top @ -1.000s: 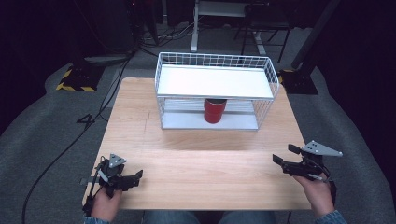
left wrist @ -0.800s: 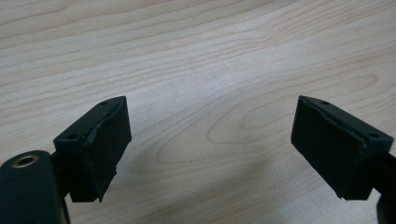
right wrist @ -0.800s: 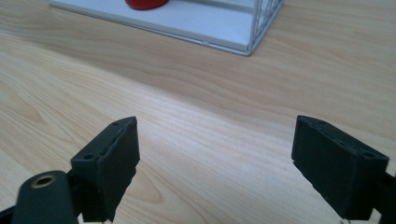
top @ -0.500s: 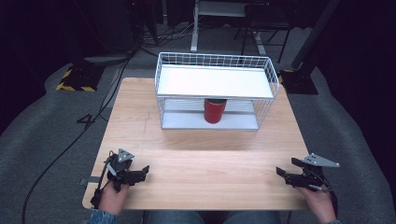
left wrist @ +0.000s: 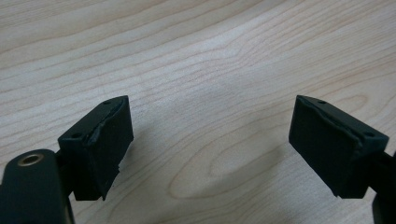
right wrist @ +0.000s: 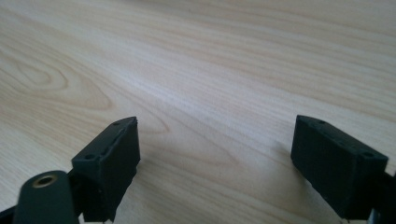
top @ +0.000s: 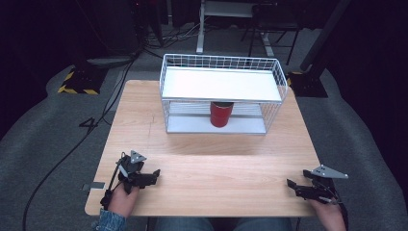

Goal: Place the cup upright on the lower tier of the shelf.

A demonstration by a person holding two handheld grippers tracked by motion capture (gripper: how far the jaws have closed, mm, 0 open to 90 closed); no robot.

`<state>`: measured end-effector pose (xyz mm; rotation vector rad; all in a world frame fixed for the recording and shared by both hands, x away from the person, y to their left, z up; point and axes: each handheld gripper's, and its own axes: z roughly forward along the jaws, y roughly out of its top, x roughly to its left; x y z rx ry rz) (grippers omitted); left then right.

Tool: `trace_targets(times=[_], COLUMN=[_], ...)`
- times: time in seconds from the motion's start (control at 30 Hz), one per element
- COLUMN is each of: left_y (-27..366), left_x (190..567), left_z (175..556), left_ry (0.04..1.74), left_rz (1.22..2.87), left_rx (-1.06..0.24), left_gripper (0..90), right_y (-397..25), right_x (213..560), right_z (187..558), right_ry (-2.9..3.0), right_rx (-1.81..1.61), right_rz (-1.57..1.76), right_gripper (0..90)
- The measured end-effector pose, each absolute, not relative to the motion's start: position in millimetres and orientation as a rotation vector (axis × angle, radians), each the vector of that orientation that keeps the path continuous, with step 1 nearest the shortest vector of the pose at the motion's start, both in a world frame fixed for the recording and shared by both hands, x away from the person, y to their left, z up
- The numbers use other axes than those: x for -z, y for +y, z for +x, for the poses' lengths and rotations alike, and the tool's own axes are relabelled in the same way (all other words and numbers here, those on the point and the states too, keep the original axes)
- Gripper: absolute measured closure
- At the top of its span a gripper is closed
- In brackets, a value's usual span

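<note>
Resting both tongs low on table [top: 207, 159], left tongs [top: 153, 175] and right tongs [top: 291, 186] wide open, empty. Red can [top: 221, 114] sits far off, under rack [top: 221, 84] shelf. I think next: reach forward, grab can.

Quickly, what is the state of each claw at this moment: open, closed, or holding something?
Left claw: open, holding nothing, above the light wooden table.
Right claw: open, holding nothing, above the same table.

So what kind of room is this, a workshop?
Probably a lab or recording studio: one wooden table on grey carpet, dark surroundings, cables on the floor, and a hazard-striped stand base behind it.
</note>
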<state>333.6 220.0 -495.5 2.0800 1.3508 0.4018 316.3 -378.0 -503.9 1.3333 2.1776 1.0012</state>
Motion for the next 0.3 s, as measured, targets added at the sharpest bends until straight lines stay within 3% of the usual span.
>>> trace_targets(times=[0.3], left_y=[214.3], left_x=[497.8], left_z=[334.1], left_ry=[1.347], left_rz=[2.122], left_rx=[-0.445], left_gripper=[13.3], right_y=[-375.8], right_x=[504.7], right_z=[315.9], right_ry=[2.205], right_rx=[-0.964], right_rz=[1.293], right_gripper=[13.5])
